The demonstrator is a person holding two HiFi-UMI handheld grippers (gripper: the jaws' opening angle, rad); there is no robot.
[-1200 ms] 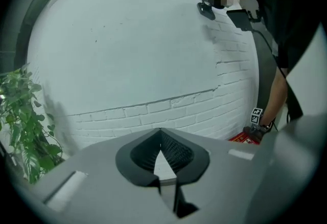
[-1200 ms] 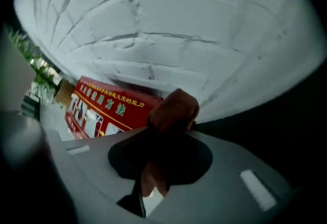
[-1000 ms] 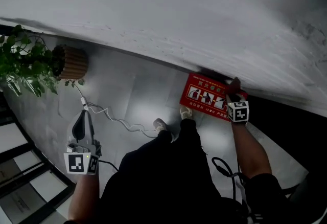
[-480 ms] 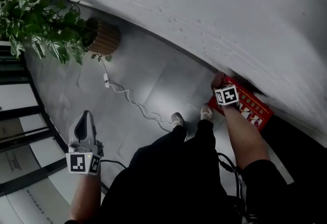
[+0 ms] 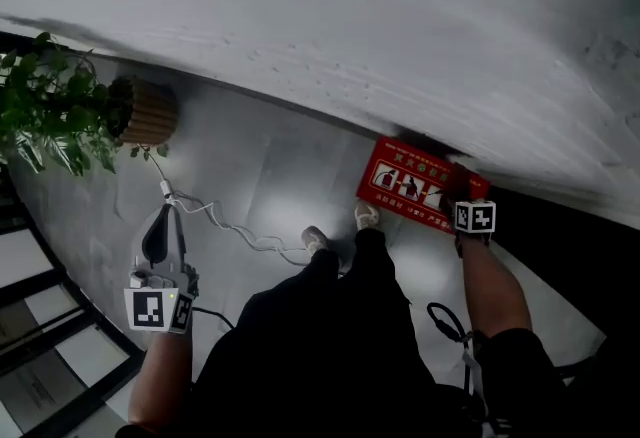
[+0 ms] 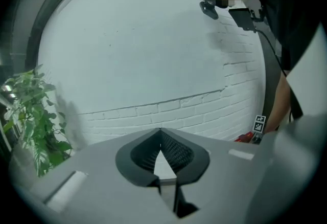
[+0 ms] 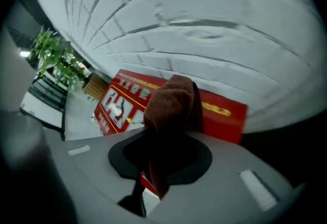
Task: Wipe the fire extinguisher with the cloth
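head view looks down past the person's dark trousers to a grey floor (image 5: 270, 176) and a white brick wall (image 5: 350, 16). two containers stand at the foot of that wall. at the far left a ribbed wooden plant pot (image 5: 148, 112) holds a leafy green plant (image 5: 50, 111) that spills out to its left. well to the right a red fire extinguisher box (image 5: 405, 181) sits on the floor against the bricks, its pictogram face turned up. what it holds is shut from sight in every view. the right gripper (image 5: 462, 194) points down at the box's right end, and its jaws, which have just been closing a little, pinch a brown cloth (image 7: 171, 103). the left gripper (image 5: 166, 214) is held well apart over the floor at the left, beside a white cable (image 5: 215, 221) that runs from near the pot towards the person's shoes (image 5: 367, 218).

right gripper view alone makes the cloth plain: it bunches up from between the jaws and hangs over the box's upper edge, hiding the fingertips. left gripper view alone shows that gripper's fingers (image 6: 176, 151) pressed together at the tips with nothing between them. it also catches the person bent over and just a sliver of the red box, while the pot is out of its frame.
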